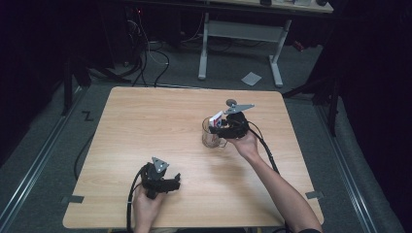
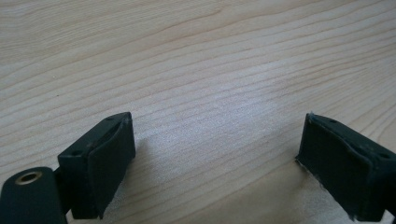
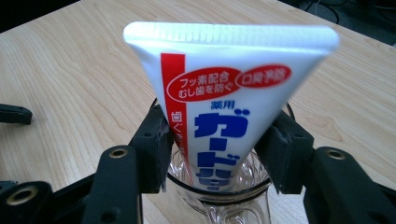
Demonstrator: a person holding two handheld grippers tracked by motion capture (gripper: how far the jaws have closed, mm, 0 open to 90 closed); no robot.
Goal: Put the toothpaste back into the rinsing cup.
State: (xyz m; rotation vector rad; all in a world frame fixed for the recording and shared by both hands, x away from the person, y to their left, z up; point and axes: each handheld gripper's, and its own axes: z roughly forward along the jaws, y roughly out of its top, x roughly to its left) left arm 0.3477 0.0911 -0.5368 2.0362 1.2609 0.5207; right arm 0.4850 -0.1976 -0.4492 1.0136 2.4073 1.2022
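1. From the high view, the right gripper (image 1: pixel 224 125) hangs over a clear glass mug (image 1: pixel 213 135) on the right half of the wooden table (image 1: pixel 145 121); a white tube (image 1: pixel 216 119) pokes out of the mug, its print unreadable from up there.
2. The right gripper view shows a toothpaste tube (image 3: pixel 219 102), white with red and blue lettering, standing crimped end up in the mug (image 3: pixel 224 196).
3. Its jaws flank the tube about halfway open; the left pad seems just off it, the right pad's contact is hard to judge.
4. The left gripper (image 1: pixel 163 184) rests near the front edge, well apart from the mug.
5. In the left gripper view its jaws gape wide over bare wood, holding nothing.
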